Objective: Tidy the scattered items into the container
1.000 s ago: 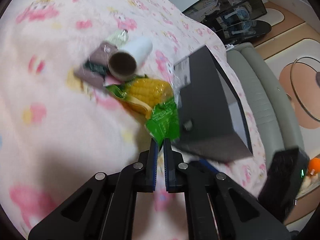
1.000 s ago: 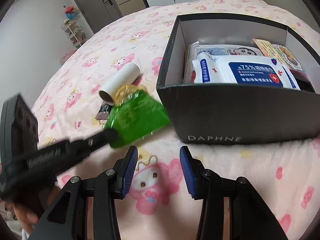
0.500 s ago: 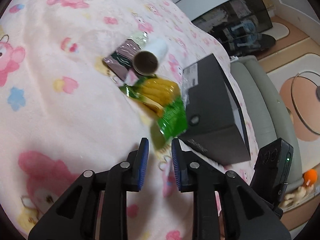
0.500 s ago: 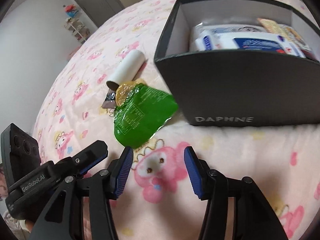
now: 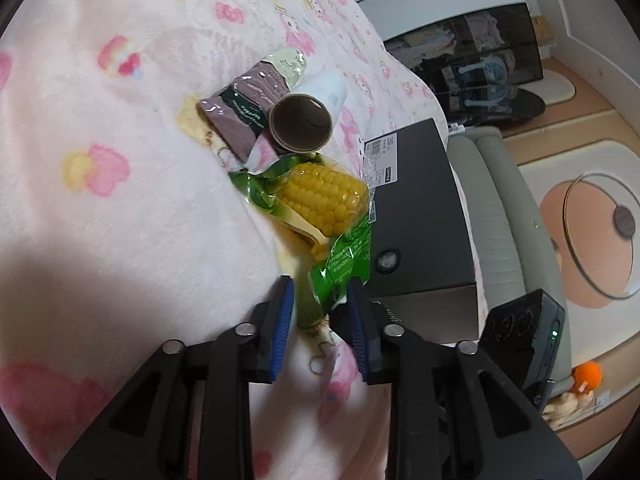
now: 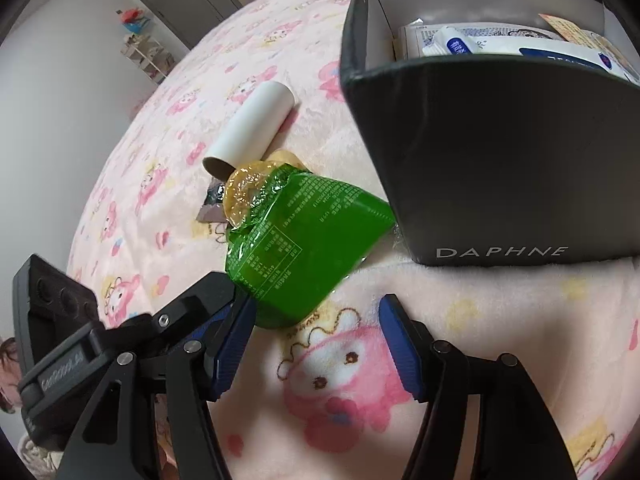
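A corn cob in a green plastic pack (image 5: 324, 204) lies on the pink blanket against the black box (image 5: 420, 216); it also shows in the right wrist view (image 6: 304, 240). My left gripper (image 5: 320, 320) is open, its jaws either side of the pack's near edge. My right gripper (image 6: 316, 348) is open and empty just in front of the pack. A cardboard tube (image 5: 308, 114) and a brown sachet (image 5: 244, 112) lie beyond the corn. The box (image 6: 500, 152) holds a wipes pack (image 6: 516, 46).
The pink patterned blanket (image 5: 120, 200) covers the bed. A grey sofa (image 5: 500, 200) and the floor lie beyond the bed edge on the right of the left wrist view. A door and a small shelf (image 6: 144, 44) stand far off.
My left gripper let go of the corn pack, drew back, opened wider and came forward around the pack's edge. The pack dropped flat on the blanket. The right gripper opened wider.
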Available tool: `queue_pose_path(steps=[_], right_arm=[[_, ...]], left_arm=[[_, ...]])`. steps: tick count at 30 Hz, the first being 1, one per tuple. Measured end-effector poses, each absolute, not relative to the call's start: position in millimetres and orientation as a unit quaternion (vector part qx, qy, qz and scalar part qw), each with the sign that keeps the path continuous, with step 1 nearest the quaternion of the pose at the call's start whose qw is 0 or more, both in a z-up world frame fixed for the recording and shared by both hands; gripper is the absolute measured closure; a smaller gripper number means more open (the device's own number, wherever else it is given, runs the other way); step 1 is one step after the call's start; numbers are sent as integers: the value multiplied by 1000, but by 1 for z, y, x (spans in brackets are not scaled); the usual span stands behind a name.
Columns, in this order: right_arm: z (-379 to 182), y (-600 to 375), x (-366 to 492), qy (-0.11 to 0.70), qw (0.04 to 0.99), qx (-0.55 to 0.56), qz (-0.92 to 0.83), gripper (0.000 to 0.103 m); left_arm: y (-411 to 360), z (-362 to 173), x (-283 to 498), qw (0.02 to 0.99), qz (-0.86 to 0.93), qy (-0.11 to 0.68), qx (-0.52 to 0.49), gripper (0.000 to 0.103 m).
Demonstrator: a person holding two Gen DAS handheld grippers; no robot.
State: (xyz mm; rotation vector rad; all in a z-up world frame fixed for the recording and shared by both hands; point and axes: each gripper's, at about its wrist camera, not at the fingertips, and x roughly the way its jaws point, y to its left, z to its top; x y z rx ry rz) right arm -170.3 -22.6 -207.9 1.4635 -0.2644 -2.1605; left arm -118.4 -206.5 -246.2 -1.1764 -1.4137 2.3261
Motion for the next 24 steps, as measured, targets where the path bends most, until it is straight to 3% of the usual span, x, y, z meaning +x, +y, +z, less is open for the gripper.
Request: queue_pose_path(steps=[11, 14, 18, 21, 24], right_arm=[[-190, -11, -151, -79, 240, 516, -818, 42], [-191, -14, -148, -64, 250, 518, -816, 42], [-195, -29, -145, -34, 265, 517, -814, 42], [-197, -38, -146, -16, 258, 514, -818, 42], [-198, -45, -154, -16, 255, 506, -824, 42]], left_arm=[[-194, -229, -113, 119, 795, -448, -392, 96], [-186, -214, -105, 143, 806, -430, -381, 102], [-183, -208, -102, 126, 821, -401, -385, 102], [-193, -216, -105, 116, 808, -423, -393, 100], [-202, -219, -104, 116, 801, -447, -380, 90]])
